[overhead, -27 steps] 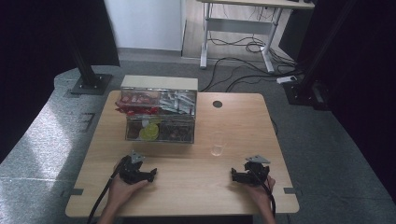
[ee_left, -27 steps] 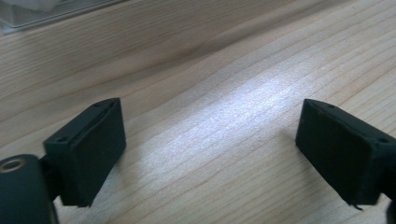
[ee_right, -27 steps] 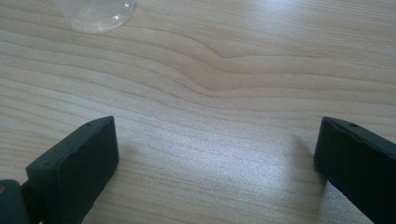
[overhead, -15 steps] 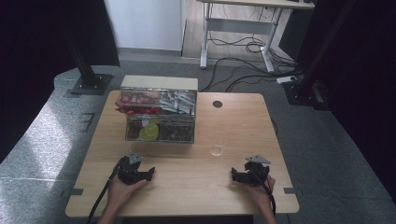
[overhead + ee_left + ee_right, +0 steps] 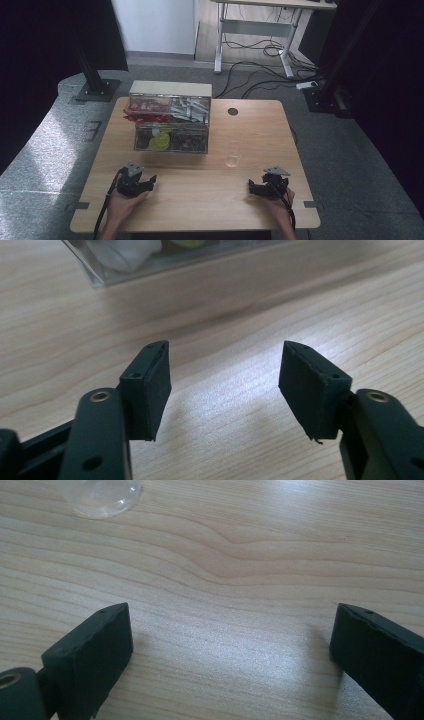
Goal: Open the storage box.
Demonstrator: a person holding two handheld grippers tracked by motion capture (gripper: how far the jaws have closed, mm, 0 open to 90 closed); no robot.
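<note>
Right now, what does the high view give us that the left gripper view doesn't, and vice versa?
High view alone: the whole clear organizer box with red packets and a yellow-green item inside, the clear glass standing to its right, both hands, and the right tongs near the table's front edge. Left gripper view alone: a close look along the left tongs, jaws apart with bare wood between them. Both share: the wooden table, the left tongs, and the organizer box, of which the left gripper view catches just a lower corner.
</note>
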